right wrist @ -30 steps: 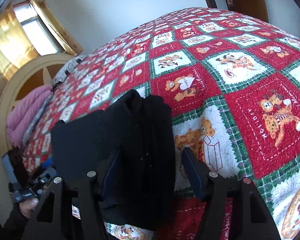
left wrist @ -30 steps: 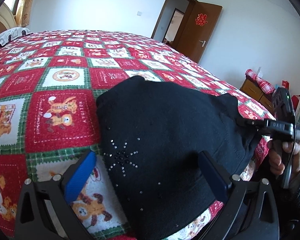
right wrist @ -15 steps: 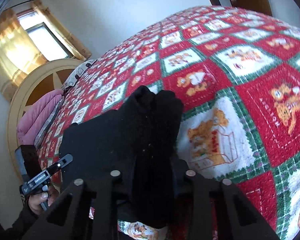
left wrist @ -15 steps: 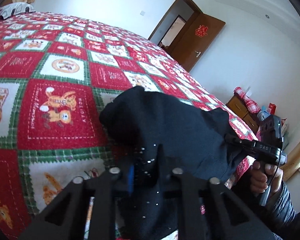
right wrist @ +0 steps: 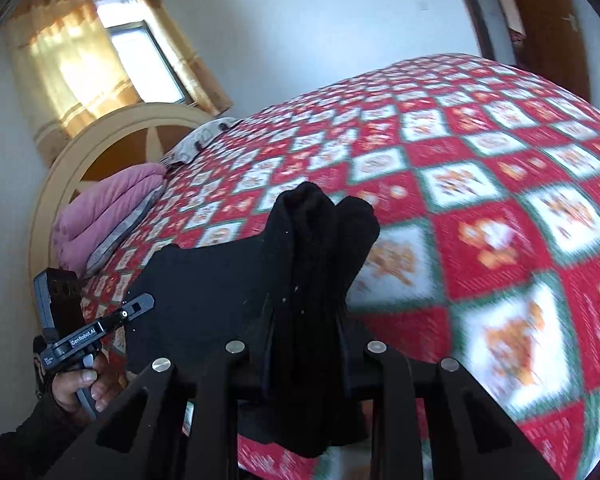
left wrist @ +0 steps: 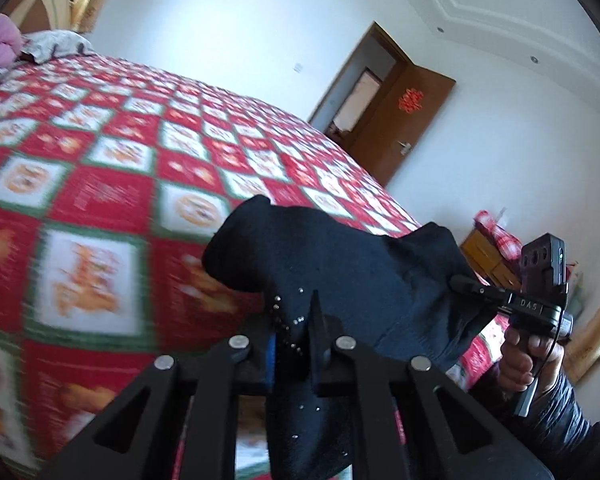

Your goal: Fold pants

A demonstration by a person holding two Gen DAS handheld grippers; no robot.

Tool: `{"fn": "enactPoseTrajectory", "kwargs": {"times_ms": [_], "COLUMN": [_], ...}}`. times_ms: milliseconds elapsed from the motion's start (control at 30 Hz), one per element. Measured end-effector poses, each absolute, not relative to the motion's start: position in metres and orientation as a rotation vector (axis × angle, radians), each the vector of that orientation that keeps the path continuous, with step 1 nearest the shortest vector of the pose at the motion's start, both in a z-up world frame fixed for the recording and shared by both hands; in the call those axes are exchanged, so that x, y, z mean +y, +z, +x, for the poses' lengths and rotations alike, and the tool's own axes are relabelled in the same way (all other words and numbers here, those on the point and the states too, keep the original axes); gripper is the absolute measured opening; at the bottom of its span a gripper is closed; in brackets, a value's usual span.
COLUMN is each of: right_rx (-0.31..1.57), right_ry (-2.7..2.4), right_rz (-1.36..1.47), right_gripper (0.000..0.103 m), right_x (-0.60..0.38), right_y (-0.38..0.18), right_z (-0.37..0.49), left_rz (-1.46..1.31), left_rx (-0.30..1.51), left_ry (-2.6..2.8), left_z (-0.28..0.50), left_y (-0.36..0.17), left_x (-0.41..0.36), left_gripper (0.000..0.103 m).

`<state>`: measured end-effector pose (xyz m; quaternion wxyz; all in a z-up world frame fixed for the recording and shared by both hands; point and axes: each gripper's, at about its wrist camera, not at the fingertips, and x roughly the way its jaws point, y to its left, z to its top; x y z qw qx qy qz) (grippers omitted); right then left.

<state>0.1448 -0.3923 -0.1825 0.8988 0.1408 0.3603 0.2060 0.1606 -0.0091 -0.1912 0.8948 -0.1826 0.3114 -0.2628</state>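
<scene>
Both grippers now gripping the pants
Left gripper (left wrist: pixel 294 344) and right gripper (right wrist: pixel 302 344), open a second ago, are clamping the black pants (left wrist: pixel 340 264), lifting them higher off the bedspread (left wrist: pixel 100 200).

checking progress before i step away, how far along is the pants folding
Done: both tongs are shut on the black pants, left tongs and right tongs at the near edge. In hand: that edge is raised off the quilt. Left: carrying it over and laying the fold flat.

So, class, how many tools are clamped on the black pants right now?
2. The left tool grips the studded edge of the black pants; the right tool pinches the bunched edge on the other side.
</scene>
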Motion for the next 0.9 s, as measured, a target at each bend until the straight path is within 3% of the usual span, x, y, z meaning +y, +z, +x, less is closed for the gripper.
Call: {"fn": "enactPoseTrajectory", "kwargs": {"times_ms": [500,900], "right_rx": [0.78,0.875], "right_ry": [0.691,0.715], "right_rz": [0.205,0.248], "right_gripper": [0.025,0.025], "right_x": [-0.213,-0.159], "right_y": [-0.168,-0.199], "right_z": [0.276,0.342], "left_rz": [-0.377,-0.293], "left_rx": [0.571,0.63], "left_ry": [-0.237,-0.159], "left_z": [0.183,0.216], "left_y": [-0.18,-0.211], "left_x": [0.12,0.147], "left_gripper": [0.012,0.014]}}
